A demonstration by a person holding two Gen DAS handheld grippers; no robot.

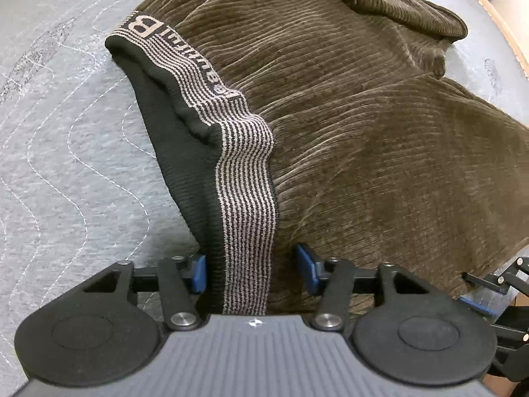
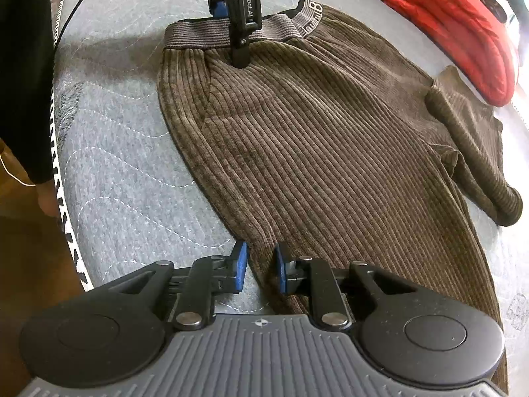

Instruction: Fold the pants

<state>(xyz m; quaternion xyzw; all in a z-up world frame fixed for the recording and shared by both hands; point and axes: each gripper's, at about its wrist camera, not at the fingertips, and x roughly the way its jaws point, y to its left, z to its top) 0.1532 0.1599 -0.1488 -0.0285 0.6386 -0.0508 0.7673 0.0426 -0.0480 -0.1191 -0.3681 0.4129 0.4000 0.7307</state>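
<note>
Brown corduroy pants (image 2: 314,139) lie spread on a grey quilted mattress (image 2: 125,172), with the striped elastic waistband (image 1: 246,198) at the far end and one leg folded back at the right (image 2: 472,152). My left gripper (image 1: 252,273) points down over the waistband. Its blue pads (image 1: 198,273) stand on either side of the band with a little slack, so it is open. The right wrist view shows this gripper (image 2: 229,34) astride the waistband, one finger resting on the corduroy. My right gripper (image 2: 260,273) is shut on the near edge of the pants at the mattress surface.
A red quilted garment (image 2: 463,33) lies at the far right of the mattress, beyond the folded leg. A person's dark sleeve (image 2: 23,66) hangs at the left, beside the mattress's striped edge piping (image 2: 62,178). Wooden floor (image 2: 29,248) shows beyond that edge.
</note>
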